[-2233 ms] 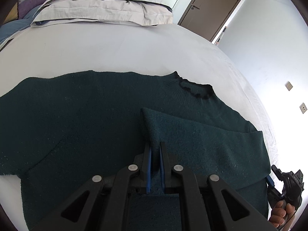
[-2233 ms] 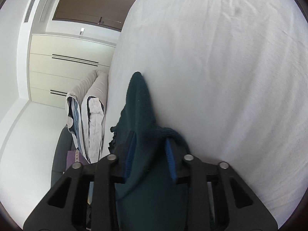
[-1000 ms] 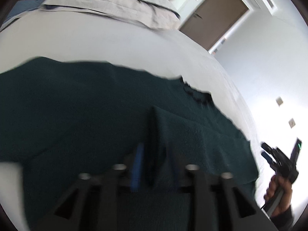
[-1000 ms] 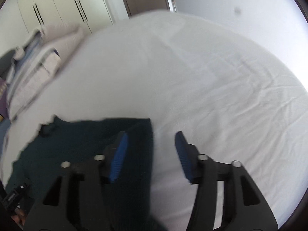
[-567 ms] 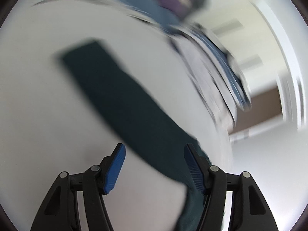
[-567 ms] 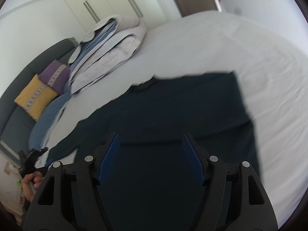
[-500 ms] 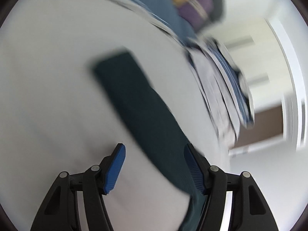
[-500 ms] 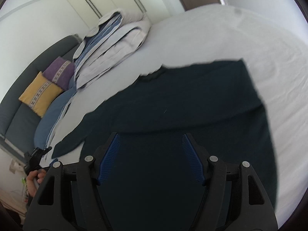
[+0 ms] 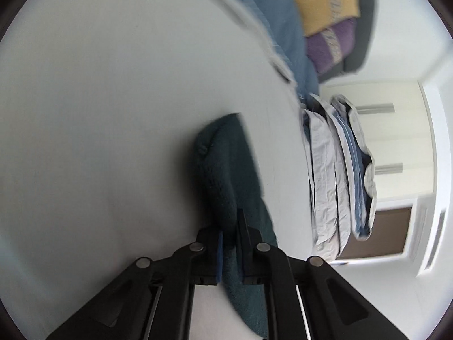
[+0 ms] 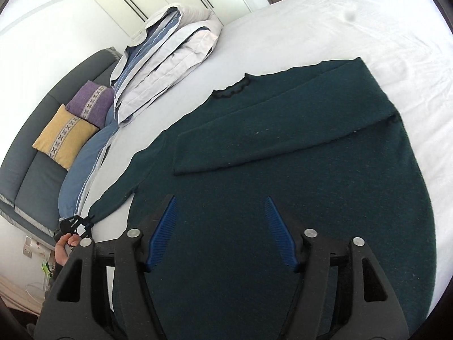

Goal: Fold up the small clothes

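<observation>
The dark green sweater [image 10: 283, 170] lies flat on the bed [image 10: 339, 22], its left sleeve [image 9: 226, 175] pinched in the closed left claw [image 9: 230, 243] near the bed's edge while the right claw [image 10: 220, 232] hovers wide open and empty, so a hasty pull may drag the body crooked.

Bright, even daylight; left wrist view motion-blurred (right sharp), fisheye-warped dark edges.

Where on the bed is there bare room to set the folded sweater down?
Bare sheet lies beyond the sweater collar, right of the pillows. Another strip runs along its right edge. The left is crowded: outstretched sleeve, blue duvet, left gripper.
</observation>
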Tool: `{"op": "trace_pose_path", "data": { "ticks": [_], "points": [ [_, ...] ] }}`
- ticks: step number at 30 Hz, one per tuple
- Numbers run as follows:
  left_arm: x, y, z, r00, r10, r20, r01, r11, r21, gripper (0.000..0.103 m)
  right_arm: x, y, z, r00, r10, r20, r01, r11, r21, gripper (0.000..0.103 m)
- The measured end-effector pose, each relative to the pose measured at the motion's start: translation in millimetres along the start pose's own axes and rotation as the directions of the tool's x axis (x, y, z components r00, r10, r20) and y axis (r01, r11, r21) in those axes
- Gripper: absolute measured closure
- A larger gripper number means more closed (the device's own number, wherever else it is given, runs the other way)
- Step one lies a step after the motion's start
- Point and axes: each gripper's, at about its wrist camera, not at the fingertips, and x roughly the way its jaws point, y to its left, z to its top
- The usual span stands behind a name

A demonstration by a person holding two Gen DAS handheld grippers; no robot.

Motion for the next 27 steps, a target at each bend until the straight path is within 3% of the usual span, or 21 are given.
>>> {"op": "trace_pose_path", "data": {
  "ticks": [4, 7, 8, 10, 13, 15, 18, 20, 21, 23, 25, 27],
  "points": [
    [-8.6, -62.9, -31.0, 1.0, -0.002, 0.013, -0.001, 0.975, 0.222, 0.094, -4.8, -15.9, -0.8, 1.0, -0.008, 0.01, 0.008, 1.0, 0.024, 0.043],
    [-8.5, -128.9, -78.4, 1.0, -0.009, 0.008, 0.004, 0.899, 0.437, 0.094, -13.3, -31.4, -5.2, 1.0, -0.007, 0.024, 0.005, 0.998, 0.055, 0.044],
    [-7.1, -153.4, -102.3, 1.0, -0.013, 0.003, 0.009, 0.855, 0.518, 0.094, -18.5, -36.5, -7.1, 0.999, -0.007, 0.031, 0.005, 0.998, 0.065, 0.044],
    [-2.1, -194.1, -155.3, 1.0, -0.017, -0.023, 0.028, 0.751, 0.659, 0.094, -28.9, -49.3, -11.1, 0.999, -0.007, 0.047, 0.002, 0.996, 0.089, 0.044],
    [7.8, -241.8, -251.8, 0.997, -0.012, -0.072, 0.067, 0.555, 0.829, 0.094, -42.3, -67.4, -16.7, 0.998, -0.016, 0.065, 0.008, 0.993, 0.118, 0.044],
    [17.1, -261.3, -326.7, 0.996, 0.007, -0.088, 0.079, 0.379, 0.922, 0.094, -51.2, -81.9, -21.3, 0.997, -0.027, 0.075, 0.016, 0.99, 0.139, 0.044],
    [40.4, -259.0, -431.1, 0.994, 0.072, -0.088, 0.078, 0.122, 0.989, 0.091, -59.0, -98.5, -27.0, 0.996, -0.041, 0.077, 0.028, 0.986, 0.164, 0.044],
    [57.0, -247.3, -469.3, 0.983, 0.144, -0.115, 0.111, 0.038, 0.993, 0.077, -64.0, -108.6, -29.2, 0.996, -0.053, 0.077, 0.039, 0.984, 0.174, 0.044],
    [61.6, -240.3, -482.5, 0.978, 0.171, -0.121, 0.119, 0.017, 0.993, 0.07, -65.9, -115.2, -29.4, 0.996, -0.057, 0.074, 0.043, 0.982, 0.183, 0.044],
    [62.5, -226.4, -488.9, 0.976, 0.18, -0.126, 0.125, 0.02, 0.992, 0.037, -66.8, -122.9, -29.8, 0.996, -0.058, 0.071, 0.043, 0.98, 0.195, 0.043],
    [56.1, -218.4, -481.8, 0.979, 0.165, -0.12, 0.116, 0.034, 0.993, 0.023, -63.8, -125.5, -26.1, 0.996, -0.054, 0.066, 0.041, 0.981, 0.191, 0.043],
    [45.5, -212.2, -465.8, 0.979, 0.154, -0.131, 0.123, 0.056, 0.991, 0.023, -55.4, -122.4, -17.2, 0.997, -0.043, 0.058, 0.032, 0.982, 0.186, 0.043]
  ]
}}
